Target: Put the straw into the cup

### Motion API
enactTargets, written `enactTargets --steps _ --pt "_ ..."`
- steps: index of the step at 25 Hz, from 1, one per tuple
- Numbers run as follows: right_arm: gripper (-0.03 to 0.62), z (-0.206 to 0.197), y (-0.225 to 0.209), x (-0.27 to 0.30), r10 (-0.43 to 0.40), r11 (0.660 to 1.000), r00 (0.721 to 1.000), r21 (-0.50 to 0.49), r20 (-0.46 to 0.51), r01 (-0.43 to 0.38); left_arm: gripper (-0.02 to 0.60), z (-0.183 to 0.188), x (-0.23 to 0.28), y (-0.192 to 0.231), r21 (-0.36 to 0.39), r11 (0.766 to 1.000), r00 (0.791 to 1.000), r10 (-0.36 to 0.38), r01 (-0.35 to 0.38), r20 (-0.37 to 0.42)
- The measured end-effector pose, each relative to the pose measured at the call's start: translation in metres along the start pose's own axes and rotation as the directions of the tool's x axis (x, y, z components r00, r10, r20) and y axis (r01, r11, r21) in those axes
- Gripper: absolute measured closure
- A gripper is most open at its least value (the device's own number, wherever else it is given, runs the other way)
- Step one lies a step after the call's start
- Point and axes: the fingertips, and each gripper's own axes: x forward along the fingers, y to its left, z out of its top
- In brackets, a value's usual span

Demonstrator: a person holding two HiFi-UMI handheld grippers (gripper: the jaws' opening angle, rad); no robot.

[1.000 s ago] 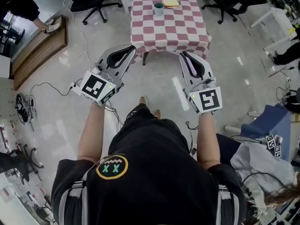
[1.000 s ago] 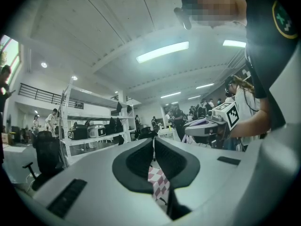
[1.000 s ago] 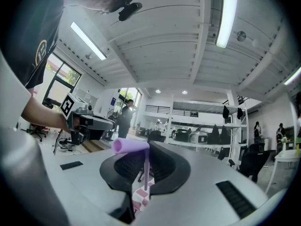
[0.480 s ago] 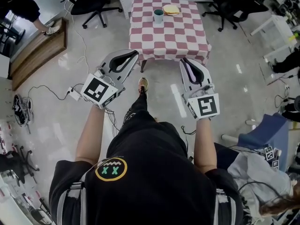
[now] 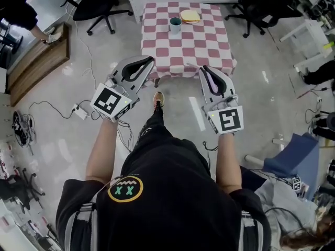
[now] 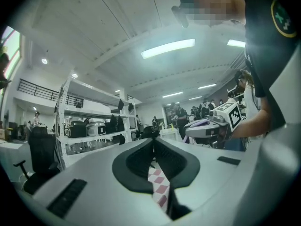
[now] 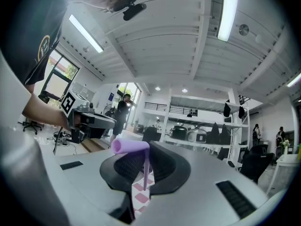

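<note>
A teal cup stands near the far edge of the table with a red-and-white checked cloth. My right gripper is shut on a purple straw; the straw's bent top sticks out sideways above the jaws. My left gripper is shut with nothing in it. Both are held over the floor just short of the table's near edge, well away from the cup. The cloth shows through the gaps under both pairs of jaws.
A plate with something yellow sits beside the cup. Office chairs stand either side of the table. Cables and a power strip lie on the floor at left. A wooden platform is far left.
The person has stepped toward the table, so both grippers now sit closer to its near edge. The straw stays held in the right gripper.
</note>
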Motion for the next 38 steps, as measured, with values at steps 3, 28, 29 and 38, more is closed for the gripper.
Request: enactTargets --steps 3,28,29,38 --pt "0.542 -0.008 -0.017 0.024 -0.003 1.0 1.0 0.005 -0.013 0.003 0.552 -0.01 0.018 0.021 -0.01 1.0 1.0 -0.002 0.002 -0.005" --pt "0.542 -0.062 -0.122 0.263 -0.058 0.998 0.989 -0.006 -0.137 0.058 0.552 -0.082 0.161 0.235 -0.078 0.988 0.991 -0.135 0.134 -0.011" --pt "0.542 -0.063 -0.125 0.27 -0.06 0.998 0.989 -0.003 -0.136 0.06 0.552 -0.083 0.164 0.239 -0.079 0.987 0.99 -0.142 0.141 -0.01" --pt "0.542 -0.07 -0.138 0.311 -0.072 0.997 0.991 0.029 -0.115 0.076 0.552 -0.105 0.187 0.271 -0.089 0.985 0.989 -0.15 0.147 -0.022"
